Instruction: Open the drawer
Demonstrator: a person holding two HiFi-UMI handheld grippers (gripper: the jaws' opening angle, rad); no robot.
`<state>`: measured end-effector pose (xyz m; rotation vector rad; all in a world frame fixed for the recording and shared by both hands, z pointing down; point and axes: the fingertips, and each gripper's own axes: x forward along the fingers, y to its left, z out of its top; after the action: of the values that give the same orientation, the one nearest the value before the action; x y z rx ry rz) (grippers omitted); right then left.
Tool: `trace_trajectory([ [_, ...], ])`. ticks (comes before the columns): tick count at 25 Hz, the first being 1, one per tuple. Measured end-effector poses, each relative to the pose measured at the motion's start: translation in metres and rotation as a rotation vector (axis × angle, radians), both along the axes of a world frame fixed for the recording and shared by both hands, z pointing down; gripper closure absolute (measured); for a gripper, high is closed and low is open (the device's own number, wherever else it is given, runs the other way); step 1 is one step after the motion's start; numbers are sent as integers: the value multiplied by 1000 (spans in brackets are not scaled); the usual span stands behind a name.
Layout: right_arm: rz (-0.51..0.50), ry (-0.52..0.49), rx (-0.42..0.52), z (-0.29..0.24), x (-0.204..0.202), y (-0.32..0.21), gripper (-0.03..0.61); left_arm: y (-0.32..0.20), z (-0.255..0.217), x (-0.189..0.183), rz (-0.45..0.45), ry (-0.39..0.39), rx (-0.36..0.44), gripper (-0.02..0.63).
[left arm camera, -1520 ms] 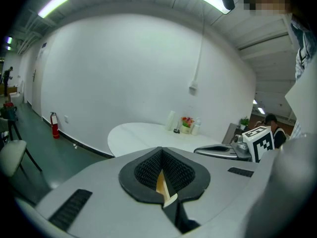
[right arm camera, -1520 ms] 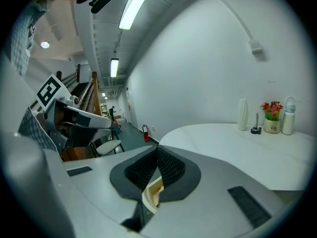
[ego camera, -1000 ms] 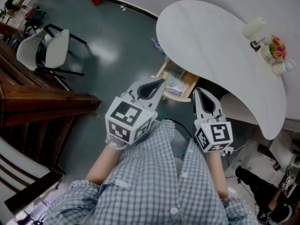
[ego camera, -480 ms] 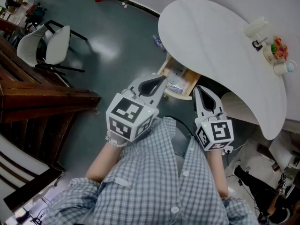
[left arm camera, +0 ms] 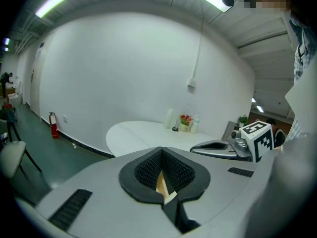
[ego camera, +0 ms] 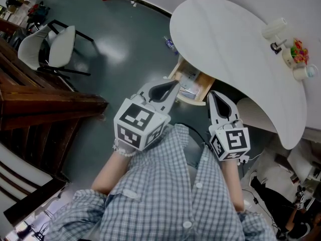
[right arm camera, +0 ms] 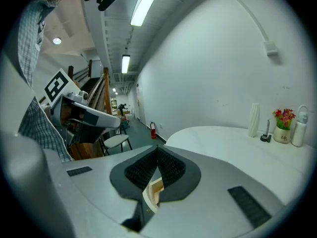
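The wooden drawer [ego camera: 192, 88] under the white table [ego camera: 235, 49] stands pulled out, with papers and small items inside. My left gripper [ego camera: 171, 87] hovers just in front of the drawer's near left corner, jaws shut on nothing. My right gripper [ego camera: 212, 96] hangs by the drawer's right front corner, also shut and empty. In the left gripper view the left gripper [left arm camera: 162, 183] shows only a thin slit between its pads, with a sliver of wood behind. The right gripper view has the right gripper [right arm camera: 150, 188] closed the same way, over the drawer's pale edge.
On the table's far right stand a white cup [ego camera: 274, 29], a small pot of flowers [ego camera: 295, 52] and a bottle [ego camera: 304, 72]. A white chair [ego camera: 52, 51] and a dark wooden staircase [ego camera: 35, 109] are at the left. Cables and gear [ego camera: 281, 195] lie at the lower right.
Only the view has shifted a little; both grippers hold nearly the same place in front of the open drawer.
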<state>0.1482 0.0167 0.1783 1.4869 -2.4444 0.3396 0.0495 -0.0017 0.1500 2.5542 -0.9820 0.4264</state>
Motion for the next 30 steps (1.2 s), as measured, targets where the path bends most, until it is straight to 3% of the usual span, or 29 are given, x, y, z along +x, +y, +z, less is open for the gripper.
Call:
trace_trajectory([
  [30,-13,12,-23,7,-3,5,569,4,2,0,2,-3,-6,615],
])
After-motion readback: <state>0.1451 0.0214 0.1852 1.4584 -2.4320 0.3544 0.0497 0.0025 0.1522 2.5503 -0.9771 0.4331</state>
